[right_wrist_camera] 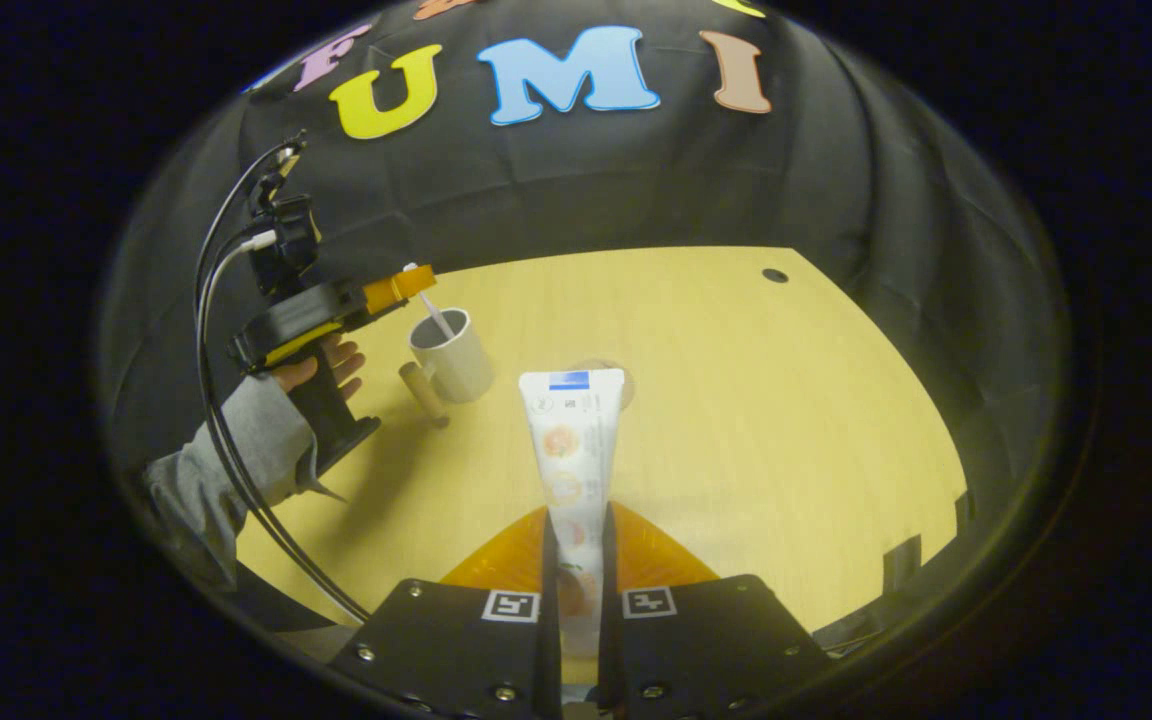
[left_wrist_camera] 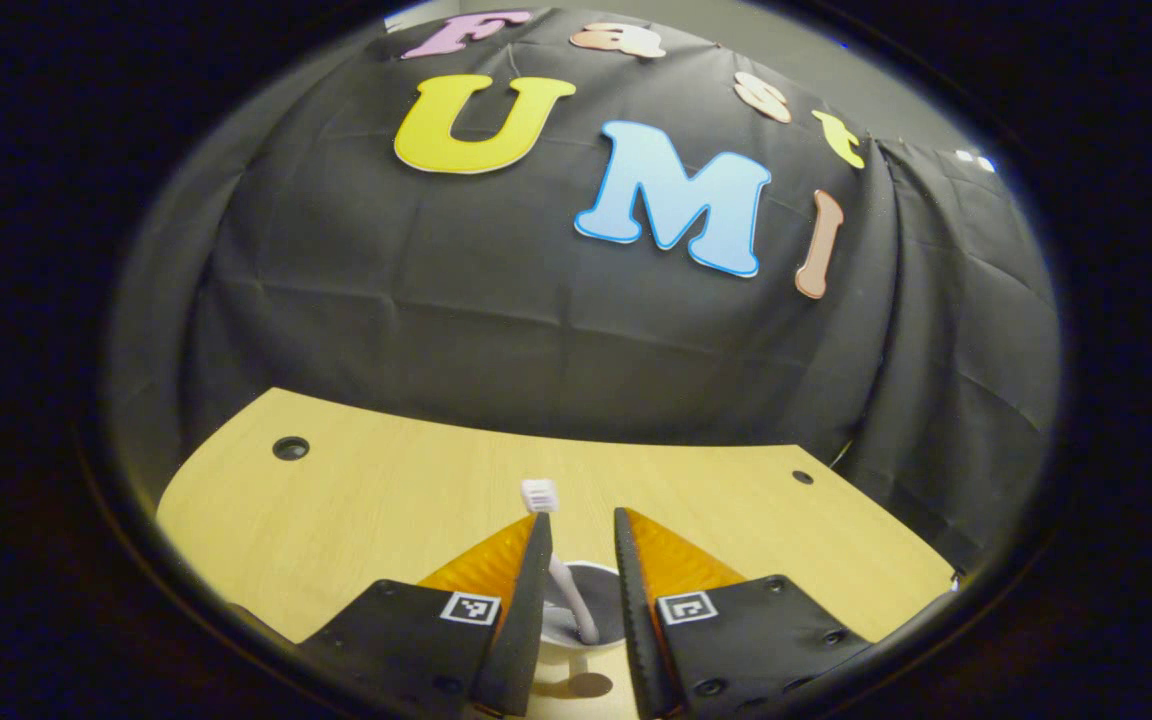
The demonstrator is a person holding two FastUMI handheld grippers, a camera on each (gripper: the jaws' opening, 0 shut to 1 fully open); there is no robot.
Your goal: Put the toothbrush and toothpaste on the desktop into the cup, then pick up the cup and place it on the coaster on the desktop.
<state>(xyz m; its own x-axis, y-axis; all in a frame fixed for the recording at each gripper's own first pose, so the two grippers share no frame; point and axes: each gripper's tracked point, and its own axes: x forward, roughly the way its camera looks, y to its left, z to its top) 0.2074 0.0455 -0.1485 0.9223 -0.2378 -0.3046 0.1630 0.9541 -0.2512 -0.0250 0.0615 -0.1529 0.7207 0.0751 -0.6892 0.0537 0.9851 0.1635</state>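
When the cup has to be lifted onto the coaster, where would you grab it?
By the wooden handle, sticking out sideways near the base of the cup: come level from that side. The toothbrush leaning in the mouth crowds a rim grip.

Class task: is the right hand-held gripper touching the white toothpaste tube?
Touching. In the right gripper view, the right hand-held gripper has both fingers closed against the sides of the white toothpaste tube, which sticks out forward above the wooden desktop.

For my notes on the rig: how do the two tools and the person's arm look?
Each tool has a black body with small square black-and-white markers; see the right tool and left tool. From the right gripper view, the left tool has a handle grip and trailing cables. The sleeve is grey.
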